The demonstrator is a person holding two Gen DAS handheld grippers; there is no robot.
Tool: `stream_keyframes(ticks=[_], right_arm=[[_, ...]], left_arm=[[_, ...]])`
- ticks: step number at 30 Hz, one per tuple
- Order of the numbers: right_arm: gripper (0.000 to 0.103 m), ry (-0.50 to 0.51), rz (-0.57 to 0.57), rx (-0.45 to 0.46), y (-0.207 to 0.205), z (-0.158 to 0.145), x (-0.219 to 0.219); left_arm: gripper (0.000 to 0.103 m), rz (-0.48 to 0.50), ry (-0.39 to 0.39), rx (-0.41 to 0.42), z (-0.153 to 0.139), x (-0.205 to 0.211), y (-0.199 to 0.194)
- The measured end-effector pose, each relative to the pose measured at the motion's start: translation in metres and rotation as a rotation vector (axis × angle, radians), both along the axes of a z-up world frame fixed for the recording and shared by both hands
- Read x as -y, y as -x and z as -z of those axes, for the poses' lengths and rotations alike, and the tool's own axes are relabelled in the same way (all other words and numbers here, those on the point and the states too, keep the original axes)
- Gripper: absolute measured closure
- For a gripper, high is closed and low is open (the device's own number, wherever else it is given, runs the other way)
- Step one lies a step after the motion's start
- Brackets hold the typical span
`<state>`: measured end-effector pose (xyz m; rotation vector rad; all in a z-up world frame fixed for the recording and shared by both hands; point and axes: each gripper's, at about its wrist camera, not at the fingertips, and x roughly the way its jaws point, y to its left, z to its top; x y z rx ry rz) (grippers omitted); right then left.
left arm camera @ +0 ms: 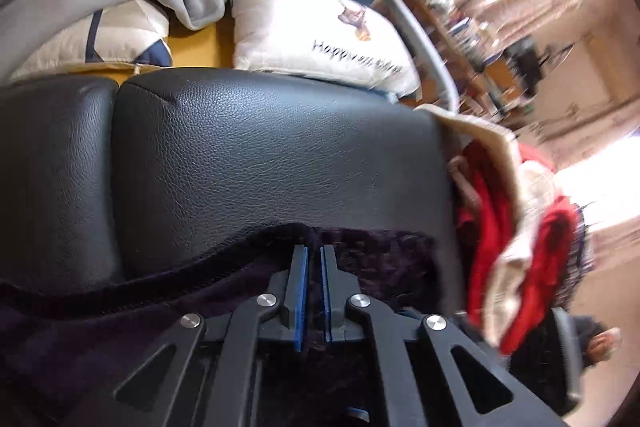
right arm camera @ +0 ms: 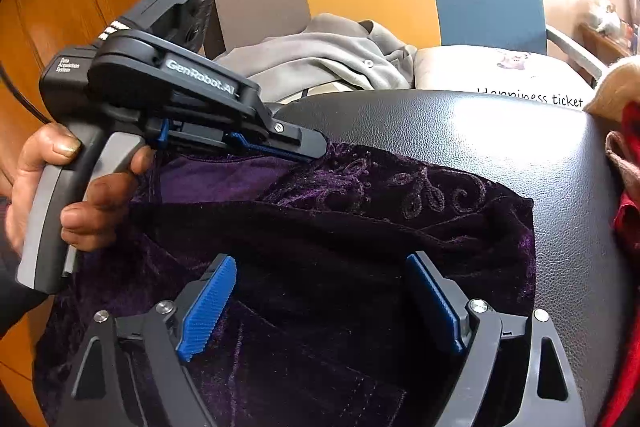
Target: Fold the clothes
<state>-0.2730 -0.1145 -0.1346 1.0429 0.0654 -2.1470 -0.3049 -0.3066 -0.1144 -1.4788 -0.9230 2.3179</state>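
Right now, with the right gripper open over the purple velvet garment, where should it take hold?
Probably the free corner of the purple velvet garment, coming from the bare side of the black leather cushion. The edge lies flat and exposed there, while the left gripper already pinches the far hem. The right gripper hangs open over the garment's thicker middle folds.

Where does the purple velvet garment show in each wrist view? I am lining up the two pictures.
Left wrist view: the purple velvet garment fills the bottom, its edge between the left gripper's fingers.
Right wrist view: it spreads across the centre and bottom, under the open right gripper.
Shared landmark: the black leather cushion beneath it.
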Motion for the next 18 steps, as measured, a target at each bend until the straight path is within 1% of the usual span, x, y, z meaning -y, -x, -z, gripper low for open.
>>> stream_keyframes(ticks=[1,2,3,7,12,13,14,15,16,18], right_arm=[[0.015,0.001,0.0,0.0,0.0,0.0,0.0],[0.015,0.002,0.0,0.0,-0.001,0.0,0.0],[0.014,0.004,0.0,0.0,-0.001,0.0,0.0],[0.014,0.003,0.0,-0.003,-0.002,0.001,0.001],[0.014,-0.001,0.001,-0.006,-0.002,0.001,0.001],[0.014,-0.001,0.001,-0.007,-0.002,0.001,0.001],[0.014,-0.002,0.001,-0.008,-0.002,0.001,0.001],[0.014,-0.002,0.001,-0.008,-0.002,0.001,0.001],[0.014,-0.002,0.001,-0.009,-0.002,0.0,0.001],[0.014,-0.003,0.002,-0.01,-0.001,0.0,0.001]], left_arm=[[0.093,-0.009,-0.016,-0.027,-0.005,0.004,-0.004],[0.086,-0.01,-0.02,-0.049,-0.01,0.007,-0.009],[0.084,0.0,-0.018,-0.051,-0.012,0.009,-0.011],[0.083,0.057,-0.02,0.002,-0.001,0.006,-0.006],[0.083,0.077,-0.017,0.006,0.01,0.0,0.004],[0.083,0.078,-0.004,0.005,0.012,-0.002,0.007],[0.087,0.075,0.013,0.001,0.012,-0.005,0.01],[0.096,0.062,0.03,-0.014,0.009,-0.006,0.012],[0.096,0.044,0.049,-0.035,0.006,-0.006,0.012],[0.097,0.004,0.045,-0.078,0.0,-0.001,0.011]])
